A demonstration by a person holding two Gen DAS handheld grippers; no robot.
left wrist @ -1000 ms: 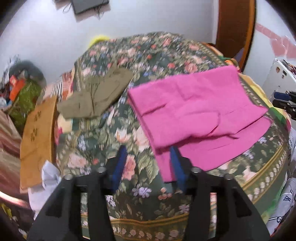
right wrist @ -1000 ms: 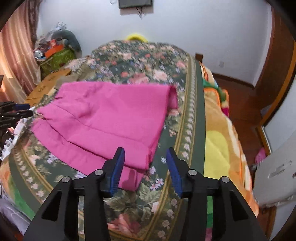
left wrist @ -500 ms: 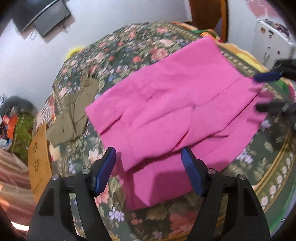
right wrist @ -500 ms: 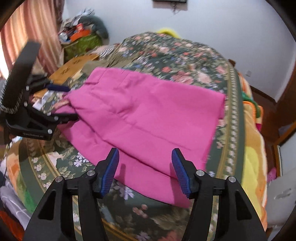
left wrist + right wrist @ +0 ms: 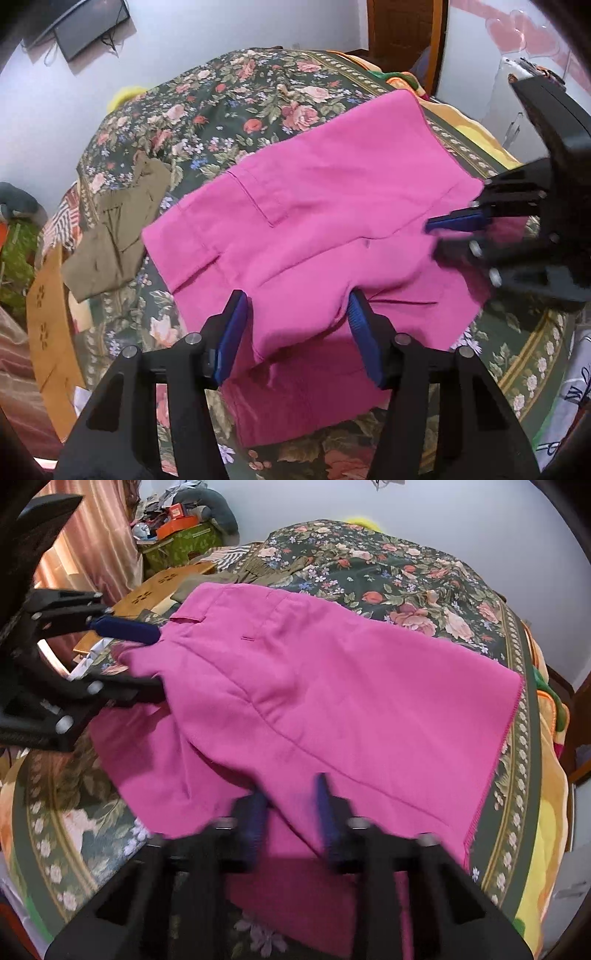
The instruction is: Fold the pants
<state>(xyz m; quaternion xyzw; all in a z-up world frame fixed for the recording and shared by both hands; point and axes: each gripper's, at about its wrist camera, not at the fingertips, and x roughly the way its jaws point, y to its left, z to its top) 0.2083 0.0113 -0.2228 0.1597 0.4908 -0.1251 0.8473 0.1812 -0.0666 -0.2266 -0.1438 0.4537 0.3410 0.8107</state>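
The pink pants [image 5: 314, 229] lie partly folded on the floral bedspread [image 5: 229, 96], one layer over another. My left gripper [image 5: 297, 332] is open, its blue fingers straddling the near edge of the upper layer. My right gripper [image 5: 288, 812] is blurred, its jaws part closed around the pink fabric edge [image 5: 291, 790]. It also shows in the left wrist view [image 5: 454, 232] at the right side of the pants. The left gripper shows in the right wrist view [image 5: 147, 661] at the left corner of the pants [image 5: 332, 686].
Olive-green pants [image 5: 114, 229] lie on the bed to the left of the pink pants. A brown cardboard box [image 5: 48, 325] stands off the left bed edge. A white cabinet [image 5: 517, 110] and a wooden door [image 5: 402, 33] are at the far right.
Both grippers have moved in toward the pink pants. The left has opened wider over the near edge. The right's jaws have narrowed around the fabric.
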